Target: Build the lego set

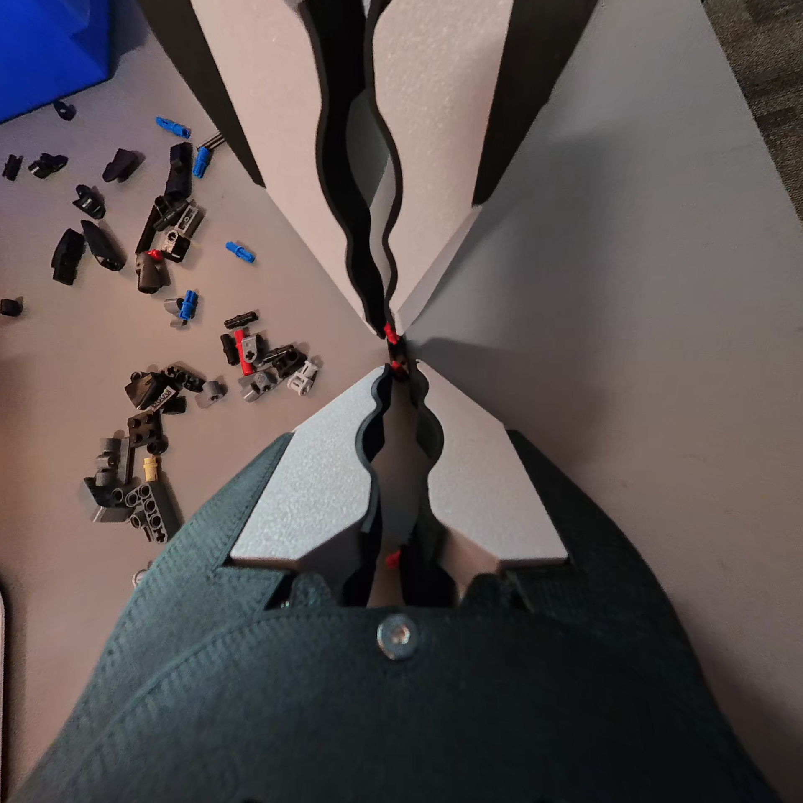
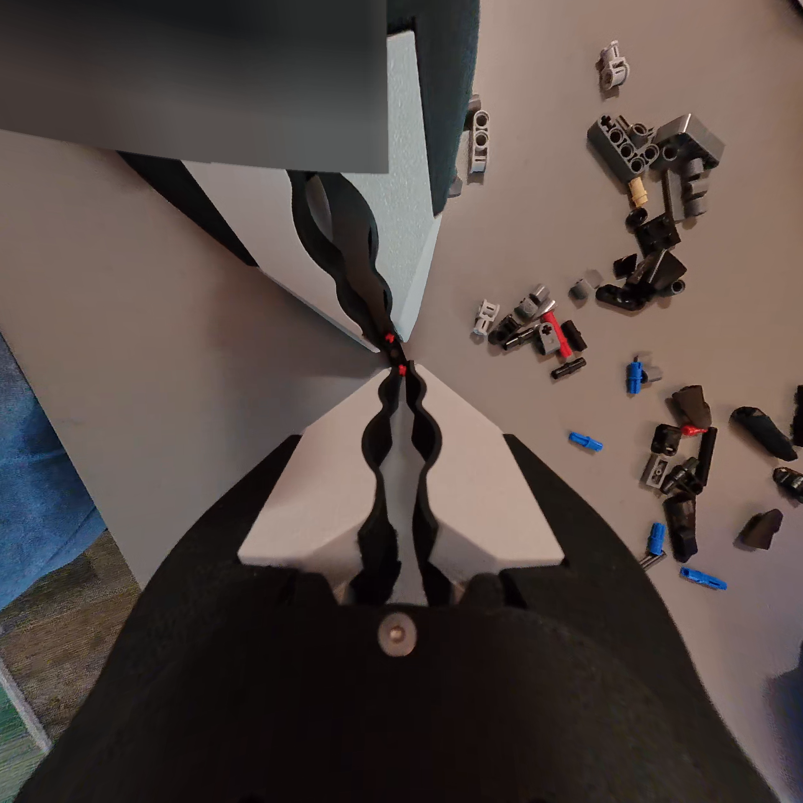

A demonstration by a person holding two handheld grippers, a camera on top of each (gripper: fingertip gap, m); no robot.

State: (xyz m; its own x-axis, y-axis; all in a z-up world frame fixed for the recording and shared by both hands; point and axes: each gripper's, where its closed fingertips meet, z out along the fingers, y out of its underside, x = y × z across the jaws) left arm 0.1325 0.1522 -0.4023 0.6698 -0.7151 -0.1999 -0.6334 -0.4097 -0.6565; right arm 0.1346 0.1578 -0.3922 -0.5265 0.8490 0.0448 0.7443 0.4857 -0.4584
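Lego pieces in black, grey, blue and red (image 1: 182,330) lie scattered loose on our pale grey table (image 1: 608,391), all off to 1 side of where we work: toward the left edge in the left wrist view, toward the right edge in the right wrist view. The piece that matters now is a tiny black connector with 2 red stubs showing (image 1: 394,350), held in the air between our 2 grippers, well clear of the pile.

Our left gripper (image 1: 399,373), dark green with pale grey wedge fingers, has its wavy black pads drawn together on the near end of that piece. Our right gripper (image 2: 402,371), black with the same grey wedges, is clamped on the opposite end. The 2 grippers meet tip to tip, almost touching, so each is equally near the part.

We judge that the small assembly's long axis runs straight along the line joining the 2 sets of fingertips, so the coming move is likely a push or pull along that line to seat or separate the 2 halves. The part is too small and too hidden by the pads to tell whether it is 1 piece or 2.

A blue box (image 1: 48,52) sits at the table's far left corner in the left wrist view.
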